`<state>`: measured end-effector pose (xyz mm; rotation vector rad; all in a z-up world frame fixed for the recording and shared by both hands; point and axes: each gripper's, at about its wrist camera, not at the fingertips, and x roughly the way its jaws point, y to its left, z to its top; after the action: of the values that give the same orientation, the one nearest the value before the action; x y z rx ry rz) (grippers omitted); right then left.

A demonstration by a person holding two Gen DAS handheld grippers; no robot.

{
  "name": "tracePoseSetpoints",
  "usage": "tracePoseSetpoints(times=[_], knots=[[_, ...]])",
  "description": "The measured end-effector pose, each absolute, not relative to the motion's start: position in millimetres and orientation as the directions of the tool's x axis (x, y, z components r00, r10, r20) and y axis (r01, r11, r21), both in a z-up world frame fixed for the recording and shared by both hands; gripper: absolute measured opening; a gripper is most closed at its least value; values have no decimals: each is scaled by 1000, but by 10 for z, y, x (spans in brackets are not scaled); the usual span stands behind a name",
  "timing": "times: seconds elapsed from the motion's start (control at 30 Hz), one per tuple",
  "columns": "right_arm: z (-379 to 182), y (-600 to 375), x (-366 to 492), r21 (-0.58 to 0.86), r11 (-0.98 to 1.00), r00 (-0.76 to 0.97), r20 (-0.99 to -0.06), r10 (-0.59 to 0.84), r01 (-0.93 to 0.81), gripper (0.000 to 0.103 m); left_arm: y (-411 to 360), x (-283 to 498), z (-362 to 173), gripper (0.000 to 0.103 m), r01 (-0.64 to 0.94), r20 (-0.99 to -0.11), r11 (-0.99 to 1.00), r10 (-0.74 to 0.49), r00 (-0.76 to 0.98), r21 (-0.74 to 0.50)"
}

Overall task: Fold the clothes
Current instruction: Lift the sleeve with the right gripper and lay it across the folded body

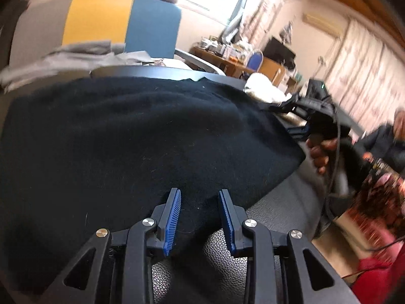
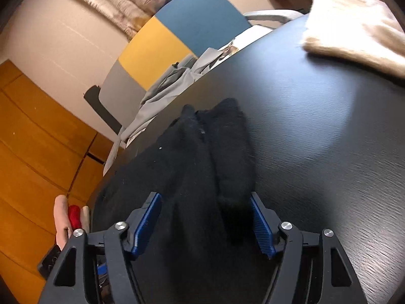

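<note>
A black knit garment [image 1: 131, 136] lies spread on a dark table [image 1: 162, 72]. My left gripper [image 1: 200, 195] is open over its near edge, the blue pads [image 1: 174, 215] apart with black cloth between and under them. In the right wrist view the same black garment [image 2: 202, 167] lies bunched in long folds on the dark table [image 2: 329, 131]. My right gripper [image 2: 205, 200] is open, its blue pads [image 2: 148, 221] wide apart on either side of the folded cloth. The right gripper and the hand holding it [image 1: 321, 149] show at the garment's far right corner in the left wrist view.
A cream folded garment [image 2: 359, 30] lies at the table's far right, also in the left wrist view [image 1: 265, 86]. Grey clothes [image 2: 174, 83] hang over the table's far edge by a yellow, blue and grey chair back [image 1: 121, 22]. Wooden cabinets [image 2: 33, 147] stand at left.
</note>
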<state>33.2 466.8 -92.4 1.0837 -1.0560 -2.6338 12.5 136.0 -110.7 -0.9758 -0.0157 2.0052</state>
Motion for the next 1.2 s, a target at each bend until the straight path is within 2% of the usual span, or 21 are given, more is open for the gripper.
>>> tracePoseSetpoints(times=[0.07,0.1,0.2,0.33,0.53,0.7,0.83,0.9,0.97,1.0,1.03,1.07,1.1,1.2], knots=[[-945,4630,287,613,-770,-733,-604,-314,-175,55,1336,161,-1104,30,-708,-629,-617,711,-315,-344],[-955,4612,266,600,-778,-728,-615,-302,-184,41,1342,181,-1102,30,-711,-631,-621,705,-323,-331],[-1027,4683,293,658,-726,-736,-589,-333,-198,26,1375,206,-1093,30,-718,-641,-632,687,-344,-292],[-1076,4769,388,753,-621,-760,-530,-375,-219,22,1371,264,-995,30,-683,-663,-693,625,-412,-229],[-901,4981,672,829,-516,-830,-435,-349,-217,16,1024,65,-767,31,-604,-643,-779,552,-530,-171],[-669,5260,902,826,-507,-872,-416,-258,-244,14,709,-161,-912,31,-523,-698,-841,456,-553,-135],[-609,5372,961,842,-464,-867,-426,-260,-275,9,593,-204,-1036,34,-508,-691,-841,480,-541,-186],[-553,5334,930,839,-469,-854,-438,-281,-276,9,566,-226,-1046,34,-507,-686,-837,492,-536,-204],[-503,5287,872,814,-504,-835,-472,-284,-289,14,547,-219,-1076,34,-507,-676,-831,510,-532,-228],[-488,5275,832,787,-533,-819,-506,-270,-311,24,541,-218,-1080,34,-507,-672,-829,516,-531,-237],[-471,5257,802,745,-576,-800,-549,-241,-337,46,539,-214,-1082,34,-507,-668,-827,523,-529,-245],[-463,5247,810,694,-626,-786,-585,-201,-356,54,537,-209,-1084,34,-506,-665,-824,529,-528,-254],[-455,5237,820,639,-673,-771,-617,-158,-373,61,537,-205,-1083,34,-506,-662,-822,534,-526,-261],[-515,5210,845,525,-767,-739,-666,-99,-370,64,535,-211,-1082,34,-506,-657,-818,543,-523,-274]])
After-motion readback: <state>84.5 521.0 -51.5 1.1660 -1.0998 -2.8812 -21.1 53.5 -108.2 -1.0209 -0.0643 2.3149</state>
